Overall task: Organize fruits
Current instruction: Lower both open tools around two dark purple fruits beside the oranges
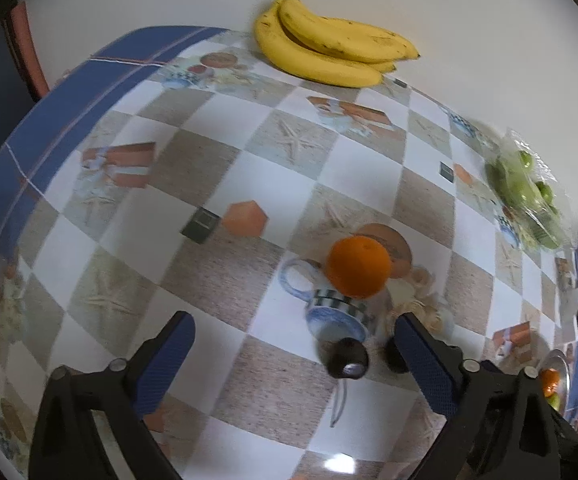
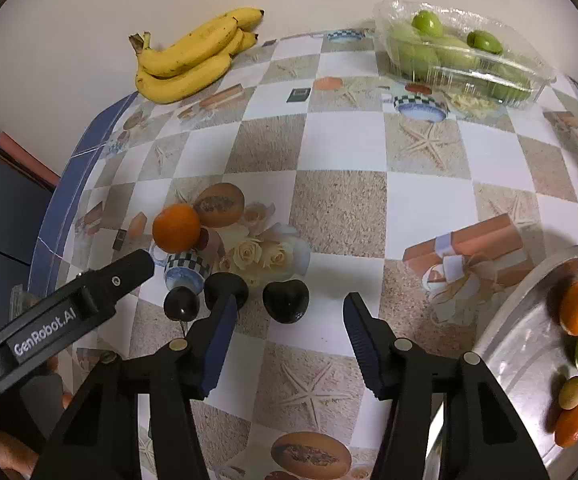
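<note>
- left gripper (image 1: 293, 340): jaws spread wide above desk (image 1: 225, 152), nothing between.
- right gripper (image 2: 287, 328): jaws apart around dark plum (image 2: 285, 300), not touching.
- orange (image 2: 176, 228) beside the plums; bananas (image 2: 193, 58) at far edge.

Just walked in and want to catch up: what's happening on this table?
A person is sorting fruit with a gripper in each hand. The right gripper hangs over a dark plum, its pads not touching it. The left gripper is open, just short of the orange, with another plum between its fingers. A metal tray already holds a few small fruits. The bananas and the clear box of green fruit sit by the wall.
</note>
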Available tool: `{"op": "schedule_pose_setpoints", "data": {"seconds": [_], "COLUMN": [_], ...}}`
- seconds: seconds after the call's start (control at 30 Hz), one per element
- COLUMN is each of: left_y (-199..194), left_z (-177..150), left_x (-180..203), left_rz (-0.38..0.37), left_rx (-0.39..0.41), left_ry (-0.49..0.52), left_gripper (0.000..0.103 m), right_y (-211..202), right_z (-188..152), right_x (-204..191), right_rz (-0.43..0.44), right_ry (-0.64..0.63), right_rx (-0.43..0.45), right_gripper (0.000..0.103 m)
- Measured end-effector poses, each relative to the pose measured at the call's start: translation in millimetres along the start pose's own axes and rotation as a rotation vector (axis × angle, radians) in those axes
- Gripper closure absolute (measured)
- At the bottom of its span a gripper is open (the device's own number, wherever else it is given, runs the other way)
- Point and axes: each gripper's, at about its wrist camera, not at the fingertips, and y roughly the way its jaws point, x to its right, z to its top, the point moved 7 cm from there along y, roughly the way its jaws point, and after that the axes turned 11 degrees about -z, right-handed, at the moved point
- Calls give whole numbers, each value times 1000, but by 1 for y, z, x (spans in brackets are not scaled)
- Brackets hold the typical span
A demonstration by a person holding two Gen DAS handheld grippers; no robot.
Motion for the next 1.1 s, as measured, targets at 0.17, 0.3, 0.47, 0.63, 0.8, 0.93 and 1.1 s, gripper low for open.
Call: {"op": "schedule_pose_setpoints", "data": {"seconds": [0.17,0.3,0.47,0.63,0.8,0.93,1.1], "left_y": [6,9,15,19,20,22,22], "left_z": [-4,-7,-11,-14,-16,-18,-20], "left_x": [7,11,12,12,12,14,17], "left_rz": [-41,-66,-87,-100,-107,-116,-124], "left_rx": [-28,-46,-74,-92,-101,-113,-125], "left_ry": [-10,-18,-30,-50,-59,-62,-59], "left_gripper": [21,32,44,52,57,61,68], "right_y": [6,9,15,15,16,16,16], "right_z": [0,1,1,3,4,5,4], "right_x": [-1,-2,-2,-3,-4,-4,-3], "right_rz": [1,1,-1,9,10,14,18], "right_ry": [0,1,4,8,7,9,11], "right_rx": [-11,-17,-28,-25,-27,-29,-30], "right_gripper": [60,63,68,73,75,76,76]}}
